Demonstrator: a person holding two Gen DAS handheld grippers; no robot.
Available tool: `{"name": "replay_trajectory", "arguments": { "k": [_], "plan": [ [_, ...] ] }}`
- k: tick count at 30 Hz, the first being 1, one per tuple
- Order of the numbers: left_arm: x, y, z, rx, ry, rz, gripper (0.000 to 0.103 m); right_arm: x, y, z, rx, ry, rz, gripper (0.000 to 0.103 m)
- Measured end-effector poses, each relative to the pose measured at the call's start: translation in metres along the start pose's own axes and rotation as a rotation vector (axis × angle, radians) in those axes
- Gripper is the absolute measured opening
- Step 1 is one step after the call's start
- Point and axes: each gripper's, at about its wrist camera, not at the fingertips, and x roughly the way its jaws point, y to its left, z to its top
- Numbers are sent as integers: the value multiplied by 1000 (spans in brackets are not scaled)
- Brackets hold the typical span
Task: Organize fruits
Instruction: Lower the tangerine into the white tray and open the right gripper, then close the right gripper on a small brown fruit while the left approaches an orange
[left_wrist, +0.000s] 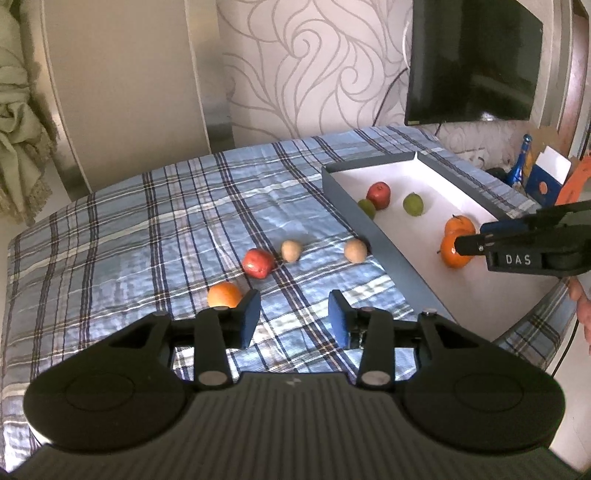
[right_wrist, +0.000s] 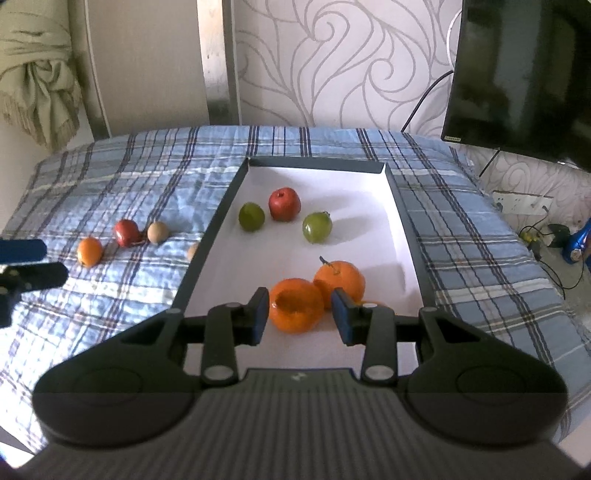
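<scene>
Plaid cloth (left_wrist: 147, 229) covers the table beneath swirl-patterned wallpaper (left_wrist: 314, 66).

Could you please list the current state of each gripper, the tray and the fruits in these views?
Left gripper: open, empty, above the cloth.
Right gripper: open, around the near orange, not closed on it.
Tray: holds five fruits.
Far orange: in tray, touching the near one.
Red apple, two green fruits: in tray.
Loose orange, loose red apple, two brown fruits: on the plaid cloth, outside the tray.
</scene>
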Motion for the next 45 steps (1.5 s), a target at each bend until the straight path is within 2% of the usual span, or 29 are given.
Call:
{"name": "replay_trajectory", "arguments": {
  "k": [7, 14, 21, 29, 33, 39, 41, 45],
  "plan": [
    [3, -7, -1, 58, 32, 10, 46, -3, -6, -8, 83, -21, 17, 40],
    [1, 4, -3, 19, 23, 21, 46, -14, -5, -3, 102, -48, 27, 40],
    [-1, 29, -11, -82, 4, 44, 46, -31, 14, 13, 19, -74, 32, 40],
    [-5, 44, -22, -146, -8, 45, 46, -38, 59, 21, -119, -63, 93, 40],
    [-9, 45, -23, -132, -11, 55, 46, -38, 77, 19, -159, -63, 134, 40],
    [-9, 47, -23, -83, 18, 82, 46, -19, 95, 12, -153, -42, 166, 39],
    [-9, 46, -22, -64, 25, 86, 46, -11, 102, 11, -166, -45, 152, 39],
    [-8, 44, -22, -28, 23, 84, 46, 8, 116, 11, -216, -47, 60, 39]
  ]
}}
